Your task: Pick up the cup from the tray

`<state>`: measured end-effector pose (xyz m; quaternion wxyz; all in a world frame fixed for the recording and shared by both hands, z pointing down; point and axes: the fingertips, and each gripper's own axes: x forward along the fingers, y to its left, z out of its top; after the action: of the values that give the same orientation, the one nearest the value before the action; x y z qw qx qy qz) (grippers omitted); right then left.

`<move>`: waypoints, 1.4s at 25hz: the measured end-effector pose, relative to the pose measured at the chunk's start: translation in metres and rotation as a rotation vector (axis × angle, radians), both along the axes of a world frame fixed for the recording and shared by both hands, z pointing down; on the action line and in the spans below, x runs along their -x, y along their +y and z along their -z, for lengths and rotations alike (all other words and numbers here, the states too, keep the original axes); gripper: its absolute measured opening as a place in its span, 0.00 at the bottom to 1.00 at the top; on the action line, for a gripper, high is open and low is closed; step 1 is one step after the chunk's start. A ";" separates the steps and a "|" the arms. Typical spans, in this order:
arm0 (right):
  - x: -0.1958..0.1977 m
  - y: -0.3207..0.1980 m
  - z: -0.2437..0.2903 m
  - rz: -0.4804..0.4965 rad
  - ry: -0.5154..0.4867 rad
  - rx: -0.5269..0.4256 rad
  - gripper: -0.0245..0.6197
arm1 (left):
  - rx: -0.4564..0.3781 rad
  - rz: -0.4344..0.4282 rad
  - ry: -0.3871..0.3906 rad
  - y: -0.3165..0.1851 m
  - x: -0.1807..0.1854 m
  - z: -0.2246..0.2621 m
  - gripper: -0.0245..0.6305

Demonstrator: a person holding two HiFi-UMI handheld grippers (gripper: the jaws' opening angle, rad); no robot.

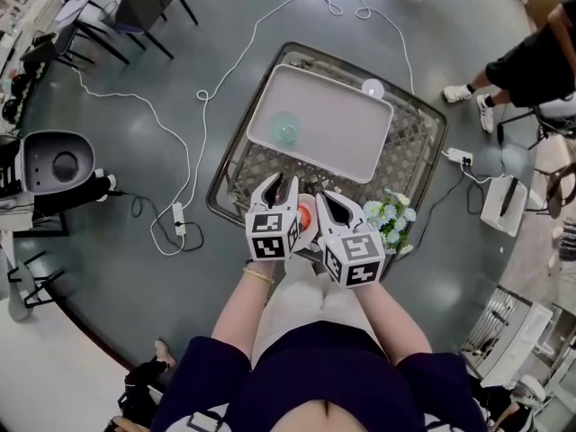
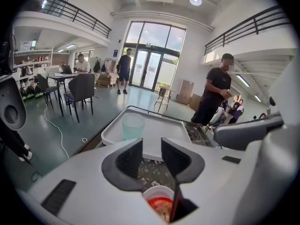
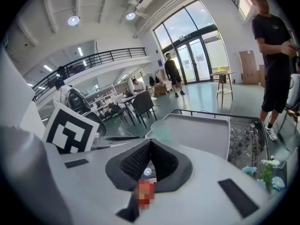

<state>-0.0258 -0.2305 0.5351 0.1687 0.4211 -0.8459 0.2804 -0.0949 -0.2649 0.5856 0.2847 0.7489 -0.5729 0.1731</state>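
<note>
I aim the left gripper, fingers parted and empty, at the cup by the left edge of the tray, while the right gripper idles, fingers closed.

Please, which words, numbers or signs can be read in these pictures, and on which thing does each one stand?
None can be read.
Marker cubes: black-and-white square patterns only, no letters.
Red-and-white container: any print is too blurred to read.

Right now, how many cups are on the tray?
1: a pale green cup in the tray's near-left part. The red-and-white tub nearer the person sits off the tray.
</note>
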 end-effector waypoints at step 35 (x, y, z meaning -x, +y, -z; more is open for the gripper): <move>-0.002 -0.022 -0.055 -0.090 -0.031 0.118 0.05 | 0.005 -0.020 -0.172 -0.155 0.020 -0.119 0.61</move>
<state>-0.0243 -0.2530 0.5901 0.1674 0.4436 -0.8107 0.3433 -0.1148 -0.4196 0.7047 0.2344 0.7363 -0.5873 0.2408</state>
